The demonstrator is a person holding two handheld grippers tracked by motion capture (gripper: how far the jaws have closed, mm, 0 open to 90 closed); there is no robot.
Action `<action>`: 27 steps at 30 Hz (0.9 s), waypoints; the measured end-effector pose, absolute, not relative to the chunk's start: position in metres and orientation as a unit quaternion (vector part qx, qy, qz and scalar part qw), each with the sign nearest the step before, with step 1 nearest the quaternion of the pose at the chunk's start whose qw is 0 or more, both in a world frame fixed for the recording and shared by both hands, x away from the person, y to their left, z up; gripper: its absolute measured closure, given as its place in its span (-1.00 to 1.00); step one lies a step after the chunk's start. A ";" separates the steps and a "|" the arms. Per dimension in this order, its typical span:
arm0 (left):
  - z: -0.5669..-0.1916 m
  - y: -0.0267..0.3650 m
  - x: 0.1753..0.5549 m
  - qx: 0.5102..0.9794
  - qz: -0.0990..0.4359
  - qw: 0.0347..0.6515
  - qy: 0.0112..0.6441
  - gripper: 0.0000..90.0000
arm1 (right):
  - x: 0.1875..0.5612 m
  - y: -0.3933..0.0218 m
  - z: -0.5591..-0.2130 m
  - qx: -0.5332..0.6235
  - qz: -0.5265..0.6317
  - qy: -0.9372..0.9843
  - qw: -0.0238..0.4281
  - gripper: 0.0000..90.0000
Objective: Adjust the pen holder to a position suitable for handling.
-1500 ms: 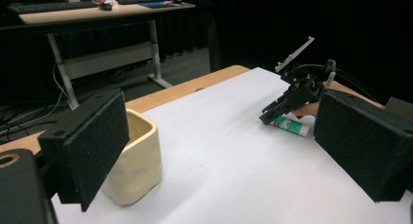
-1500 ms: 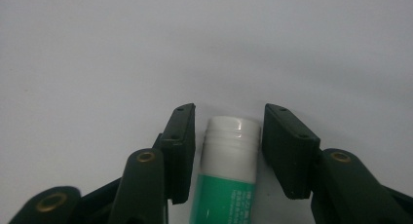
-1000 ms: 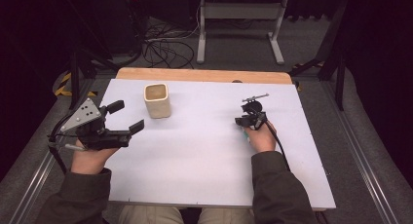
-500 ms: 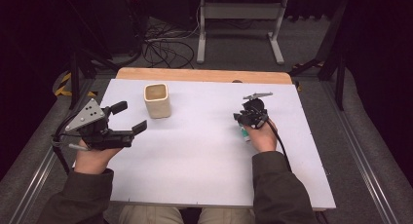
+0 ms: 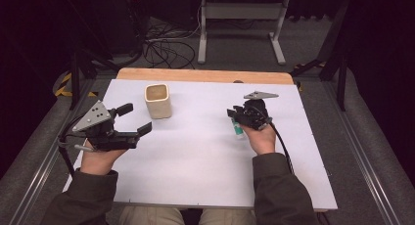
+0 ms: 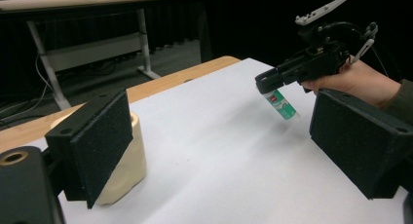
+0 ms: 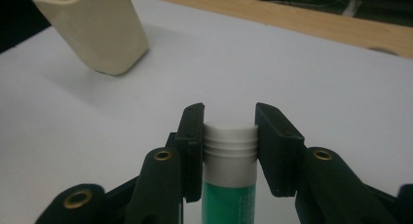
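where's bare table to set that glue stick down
Widest bare patch: the white table between the left gripper and right gripper, nearer than the cream cup. Also bare: right of the glue stick. Crowded only around the cup.

Left hand-held gripper [image 5: 128, 121] jaws spread wide, right hand-held gripper [image 5: 236, 118] clamped, tilted downward

Dark rm, grey carpet floor [image 5: 372, 137], tangled cables [image 5: 161, 46]

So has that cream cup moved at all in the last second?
No. The cream cup sits at the same spot near the table's wooden far edge in the high view.
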State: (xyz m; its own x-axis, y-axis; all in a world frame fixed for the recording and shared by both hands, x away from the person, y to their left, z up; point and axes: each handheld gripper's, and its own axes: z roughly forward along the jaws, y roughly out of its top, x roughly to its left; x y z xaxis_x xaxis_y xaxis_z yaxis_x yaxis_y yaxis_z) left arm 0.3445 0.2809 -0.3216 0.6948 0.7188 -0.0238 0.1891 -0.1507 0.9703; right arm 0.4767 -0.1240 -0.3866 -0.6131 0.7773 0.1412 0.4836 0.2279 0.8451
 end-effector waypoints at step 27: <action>-0.342 0.261 0.352 0.722 0.196 0.589 0.305 -0.73 | 0.440 -0.096 -0.352 0.322 0.558 0.744 0.177 0.46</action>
